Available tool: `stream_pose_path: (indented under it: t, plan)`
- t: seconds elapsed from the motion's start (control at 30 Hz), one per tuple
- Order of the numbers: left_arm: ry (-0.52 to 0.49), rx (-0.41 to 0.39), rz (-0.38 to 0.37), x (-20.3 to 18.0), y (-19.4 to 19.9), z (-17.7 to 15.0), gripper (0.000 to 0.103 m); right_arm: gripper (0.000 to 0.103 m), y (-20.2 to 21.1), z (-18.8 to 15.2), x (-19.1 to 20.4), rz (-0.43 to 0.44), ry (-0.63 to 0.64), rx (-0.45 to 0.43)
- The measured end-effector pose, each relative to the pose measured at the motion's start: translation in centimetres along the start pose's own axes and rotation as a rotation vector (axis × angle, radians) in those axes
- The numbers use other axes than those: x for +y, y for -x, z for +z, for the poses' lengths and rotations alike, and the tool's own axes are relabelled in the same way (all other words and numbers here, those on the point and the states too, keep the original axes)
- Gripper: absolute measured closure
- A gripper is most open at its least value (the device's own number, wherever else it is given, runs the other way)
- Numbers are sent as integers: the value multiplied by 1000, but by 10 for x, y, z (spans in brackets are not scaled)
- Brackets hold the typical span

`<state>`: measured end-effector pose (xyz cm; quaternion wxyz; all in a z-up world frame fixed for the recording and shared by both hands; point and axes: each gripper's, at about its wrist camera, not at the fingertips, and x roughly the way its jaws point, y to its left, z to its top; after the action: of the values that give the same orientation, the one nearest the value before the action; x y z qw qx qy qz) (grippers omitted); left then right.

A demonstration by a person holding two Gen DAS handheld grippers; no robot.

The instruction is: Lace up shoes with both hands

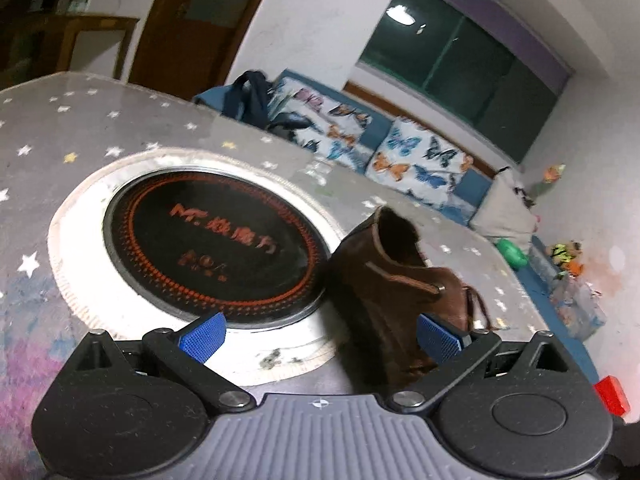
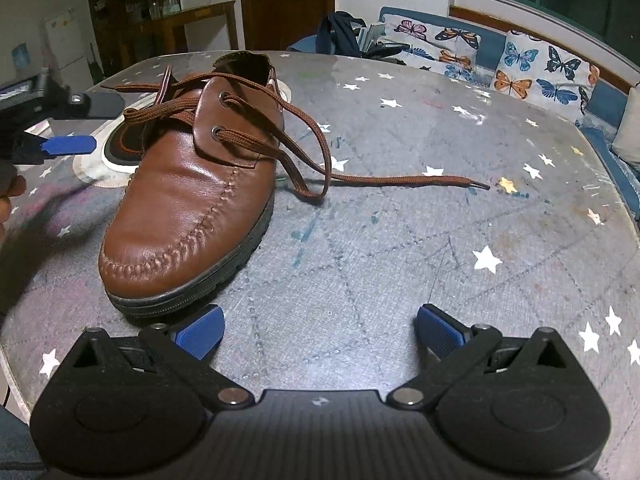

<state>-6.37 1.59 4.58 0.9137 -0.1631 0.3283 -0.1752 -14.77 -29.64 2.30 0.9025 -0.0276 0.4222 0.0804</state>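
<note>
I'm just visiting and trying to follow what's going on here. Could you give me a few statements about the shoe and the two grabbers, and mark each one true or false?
1. The brown shoe stands on the star-patterned table. True.
2. The shoelace is tied in a neat bow. False: it is loose, with one end trailing across the table to the shoe's side.
3. The right gripper is open and holds nothing. True.
4. The left gripper is clamped on the lace. False: its jaws stand wide apart, empty, beside the shoe.
5. A round black cooktop is set into the table next to the shoe. True.
</note>
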Motion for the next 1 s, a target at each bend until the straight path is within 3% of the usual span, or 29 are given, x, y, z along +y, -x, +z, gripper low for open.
stream_pose_path:
  t: [0.3,0.8,0.87,1.0]
  plan:
    - [-11,47,85,-3,-13,-3,0,0,-1,-1,0,-5,-3,-11]
    - [-4,61,76,-5,-15,-1,0,0,-1,-3,-1,-15,-10,-17]
    - [-13,54,60,-7,-13,0,2,0,-1,-3,0,-15,-11,-17]
    - [-29,31,-8,-11,-8,0,19,0,-2,-2,0,-17,-12,-15]
